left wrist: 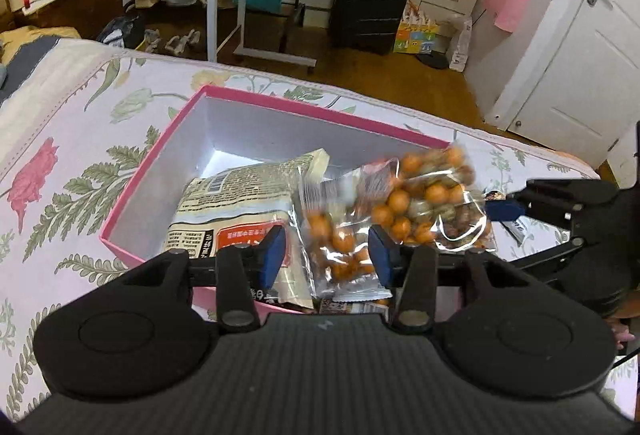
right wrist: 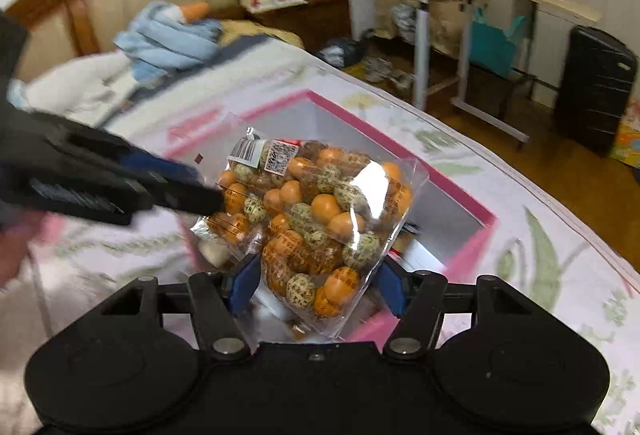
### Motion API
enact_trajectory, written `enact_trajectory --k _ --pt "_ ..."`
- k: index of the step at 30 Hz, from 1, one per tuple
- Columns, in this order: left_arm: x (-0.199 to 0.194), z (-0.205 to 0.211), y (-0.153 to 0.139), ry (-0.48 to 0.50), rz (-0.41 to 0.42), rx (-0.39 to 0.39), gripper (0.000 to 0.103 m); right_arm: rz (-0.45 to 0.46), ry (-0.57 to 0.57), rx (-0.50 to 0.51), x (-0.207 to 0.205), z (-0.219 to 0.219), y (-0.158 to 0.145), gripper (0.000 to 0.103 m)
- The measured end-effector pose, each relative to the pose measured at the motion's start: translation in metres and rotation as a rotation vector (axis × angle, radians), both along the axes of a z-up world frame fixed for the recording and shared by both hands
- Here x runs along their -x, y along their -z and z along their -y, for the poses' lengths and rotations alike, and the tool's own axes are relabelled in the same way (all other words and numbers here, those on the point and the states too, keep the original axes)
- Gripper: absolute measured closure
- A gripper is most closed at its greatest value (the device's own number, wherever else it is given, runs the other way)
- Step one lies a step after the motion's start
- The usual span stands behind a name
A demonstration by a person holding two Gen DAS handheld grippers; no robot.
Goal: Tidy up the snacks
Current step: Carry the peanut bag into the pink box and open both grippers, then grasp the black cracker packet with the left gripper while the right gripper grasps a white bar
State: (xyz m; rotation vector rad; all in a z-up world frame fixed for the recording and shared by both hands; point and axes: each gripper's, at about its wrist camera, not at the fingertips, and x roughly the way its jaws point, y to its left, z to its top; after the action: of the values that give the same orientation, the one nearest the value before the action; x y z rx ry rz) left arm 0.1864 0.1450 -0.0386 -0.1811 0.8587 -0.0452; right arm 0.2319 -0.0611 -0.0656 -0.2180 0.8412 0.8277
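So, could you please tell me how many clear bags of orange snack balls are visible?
2: a smaller bag between the fingers of the left tool above the pink box, a larger bag in the right tool. Others may be hidden.

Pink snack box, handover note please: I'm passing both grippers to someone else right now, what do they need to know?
Right gripper: shut on the large clear snack bag, held over the pink box.
Left gripper: open; a smaller clear bag shows blurred between its fingers, seemingly not pressed.
Done: beige printed packet lies in the box.
Left: get both clear bags down into the box.
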Motion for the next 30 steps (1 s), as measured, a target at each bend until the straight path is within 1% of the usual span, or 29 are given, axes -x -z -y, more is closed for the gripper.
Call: enact_trajectory --k 1,2,4,5,8,10,15,17,18,20,24,27,28,30 --pt "0.002 0.003 0.0 0.0 0.006 -0.014 0.051 0.0 0.024 -0.008 0.001 0.007 0.002 0.035" --pt "0.004 0.006 0.0 -0.002 0.014 -0.031 0.049 -0.005 0.042 -0.02 0.002 0.013 0.002 0.035" --pt "0.01 0.012 0.0 0.001 0.023 -0.048 0.049 -0.008 0.073 -0.072 0.005 0.033 -0.003 0.035" --pt "0.013 0.015 -0.001 0.008 0.025 -0.044 0.049 -0.009 0.085 -0.088 0.006 0.04 -0.007 0.035" --pt "0.021 0.026 -0.006 0.036 0.024 -0.012 0.049 0.011 0.142 -0.137 0.011 0.073 -0.02 0.034" --pt "0.029 0.038 -0.01 0.083 0.03 0.001 0.049 0.017 0.186 -0.15 0.014 0.097 -0.025 0.033" --pt "0.036 0.08 -0.015 0.186 0.019 0.051 0.051 0.035 0.275 -0.146 0.017 0.147 -0.027 0.033" --pt "0.037 0.099 -0.012 0.232 0.006 0.062 0.053 0.006 0.284 -0.163 0.016 0.163 -0.024 0.036" --pt "0.037 0.11 -0.01 0.254 -0.004 0.056 0.053 -0.011 0.289 -0.176 0.016 0.17 -0.021 0.039" --pt "0.035 0.13 -0.005 0.297 -0.018 0.041 0.054 -0.004 0.303 -0.18 0.017 0.178 -0.016 0.041" --pt "0.03 0.166 0.006 0.354 -0.02 -0.003 0.055 0.071 0.307 -0.143 0.02 0.187 -0.001 0.041" --pt "0.019 0.192 0.025 0.359 -0.02 -0.105 0.058 0.159 0.309 -0.09 0.017 0.189 0.012 0.041" --pt "0.014 0.199 0.031 0.363 -0.025 -0.128 0.059 0.167 0.303 -0.061 0.012 0.189 0.019 0.041" --pt "0.004 0.214 0.044 0.388 -0.045 -0.148 0.059 0.132 0.293 -0.049 -0.001 0.191 0.031 0.041"
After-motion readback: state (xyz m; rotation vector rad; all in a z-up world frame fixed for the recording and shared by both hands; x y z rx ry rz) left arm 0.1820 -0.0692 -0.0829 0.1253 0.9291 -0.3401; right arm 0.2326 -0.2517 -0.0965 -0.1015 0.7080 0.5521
